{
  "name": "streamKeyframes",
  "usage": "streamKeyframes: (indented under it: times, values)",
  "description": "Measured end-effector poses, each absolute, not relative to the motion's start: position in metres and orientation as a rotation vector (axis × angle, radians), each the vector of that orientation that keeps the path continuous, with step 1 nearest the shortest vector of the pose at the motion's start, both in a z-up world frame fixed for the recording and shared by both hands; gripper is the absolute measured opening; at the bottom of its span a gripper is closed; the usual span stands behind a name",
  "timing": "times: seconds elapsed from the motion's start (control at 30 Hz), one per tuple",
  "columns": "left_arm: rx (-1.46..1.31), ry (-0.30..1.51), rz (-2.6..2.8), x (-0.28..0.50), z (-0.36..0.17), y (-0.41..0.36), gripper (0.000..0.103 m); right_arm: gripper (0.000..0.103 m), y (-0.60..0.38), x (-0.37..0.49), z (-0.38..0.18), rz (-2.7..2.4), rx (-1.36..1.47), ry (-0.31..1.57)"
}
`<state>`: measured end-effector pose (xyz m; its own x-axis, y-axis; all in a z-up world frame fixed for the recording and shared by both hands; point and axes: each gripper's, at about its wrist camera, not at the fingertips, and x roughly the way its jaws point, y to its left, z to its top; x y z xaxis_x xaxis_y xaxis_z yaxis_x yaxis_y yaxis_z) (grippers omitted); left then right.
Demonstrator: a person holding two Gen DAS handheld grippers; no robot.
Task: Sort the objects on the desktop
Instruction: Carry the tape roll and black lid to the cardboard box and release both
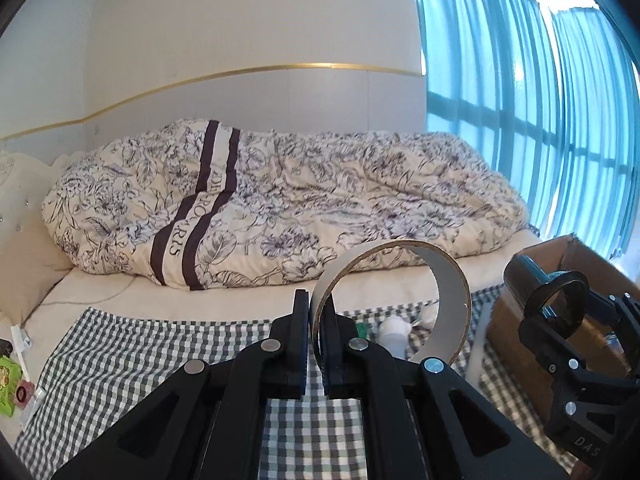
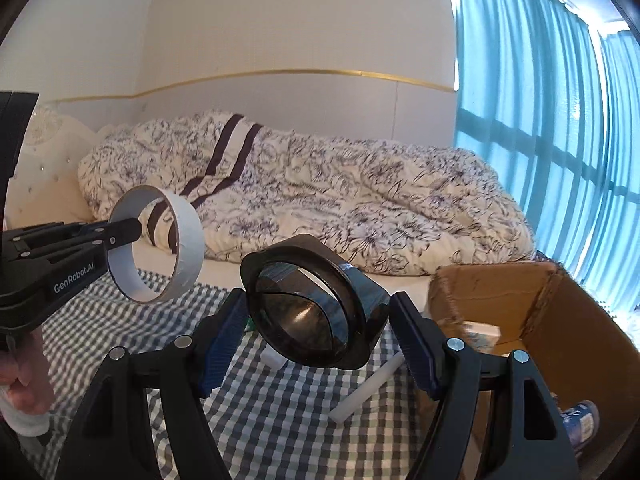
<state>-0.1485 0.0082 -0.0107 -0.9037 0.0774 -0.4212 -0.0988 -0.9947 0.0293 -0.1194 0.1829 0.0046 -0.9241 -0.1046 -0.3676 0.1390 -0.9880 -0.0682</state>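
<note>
1. You are working over a checked cloth (image 2: 280, 412) spread on a bed, with a floral quilt (image 1: 280, 200) heaped behind it and blue curtains (image 2: 560, 140) to the right.
2. Your left gripper (image 1: 319, 344) has its jaws nearly closed, pinching the wall of a white tape roll (image 1: 448, 308) that it holds clear above the cloth.
3. Your right gripper (image 2: 318, 344) stands wide, its blue pads (image 2: 222, 340) clamped on either side of a black round container (image 2: 316, 304) held in the air, open mouth toward the camera.
4. A cardboard box (image 2: 560, 320) sits at the cloth's right edge, open, with small items inside.
5. A white stick (image 2: 368, 388) lies on the cloth below the container.
6. A hand (image 2: 24, 376) grips the left handle.
</note>
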Motion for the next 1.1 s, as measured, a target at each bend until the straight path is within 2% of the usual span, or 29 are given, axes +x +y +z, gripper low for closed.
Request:
streamKeyframes:
  times: [0.6,1.1]
  values:
    - [-0.498,0.131,2.835,-0.113,0.039,0.096,0.005,0.072,0.269,-0.06,0.051,-3.14,0.475,0.072]
    - [-0.521,0.2,2.641,-0.104,0.032,0.211,0.005,0.072,0.366,-0.025,0.061,-3.291,0.547,-0.008]
